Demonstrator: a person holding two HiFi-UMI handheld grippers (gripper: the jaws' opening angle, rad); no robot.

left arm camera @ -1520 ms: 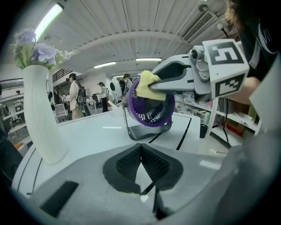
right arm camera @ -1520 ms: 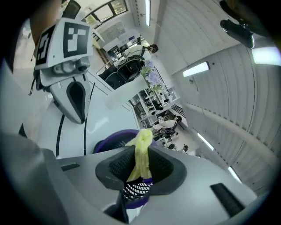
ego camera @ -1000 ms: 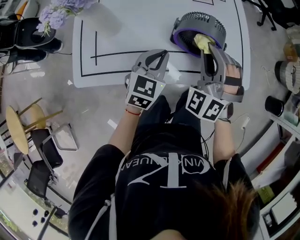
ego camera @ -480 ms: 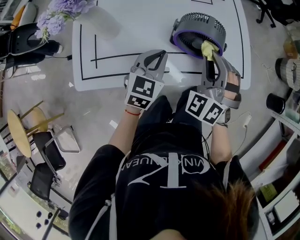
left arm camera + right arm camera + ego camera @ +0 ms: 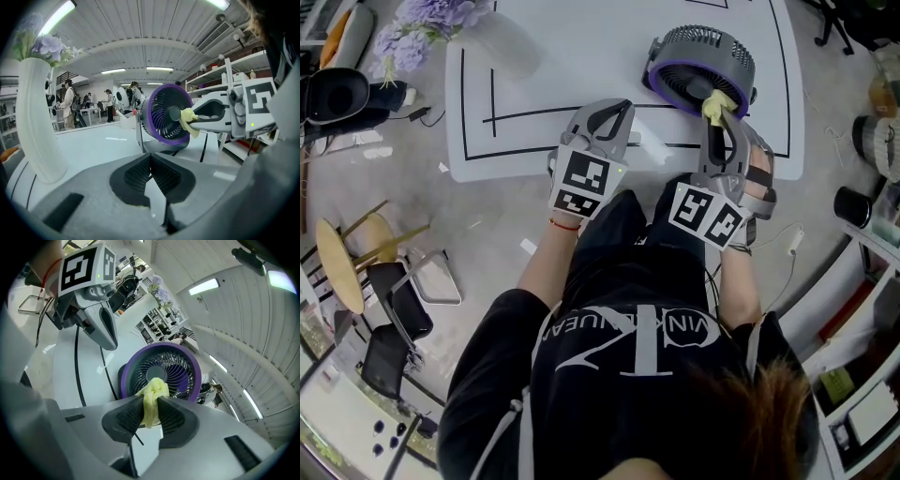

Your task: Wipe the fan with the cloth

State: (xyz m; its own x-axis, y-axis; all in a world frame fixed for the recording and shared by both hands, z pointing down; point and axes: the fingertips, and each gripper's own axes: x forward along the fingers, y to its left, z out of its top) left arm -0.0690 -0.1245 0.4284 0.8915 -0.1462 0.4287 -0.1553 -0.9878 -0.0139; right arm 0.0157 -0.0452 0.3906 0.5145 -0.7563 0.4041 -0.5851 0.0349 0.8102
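A small grey fan (image 5: 698, 66) with a purple front ring (image 5: 161, 373) stands on the white table (image 5: 581, 56) at its near right. A yellow cloth (image 5: 717, 105) is bunched between the pads of my right gripper (image 5: 719, 117), which is shut on it. The cloth (image 5: 152, 399) touches the lower front grille near the hub. In the left gripper view the cloth (image 5: 190, 121) sits against the fan (image 5: 166, 119) face. My left gripper (image 5: 614, 108) hovers at the table's near edge, shut with nothing in it, left of the fan.
A white vase (image 5: 40, 122) with purple flowers (image 5: 427, 23) stands at the table's far left. Black tape lines (image 5: 492, 117) mark the tabletop. Chairs (image 5: 398, 291) stand on the floor at left. Shelving (image 5: 872, 234) lines the right side.
My right gripper has drawn the cloth down the fan's face, from the upper grille toward its lower rim. The left gripper has stayed in place.
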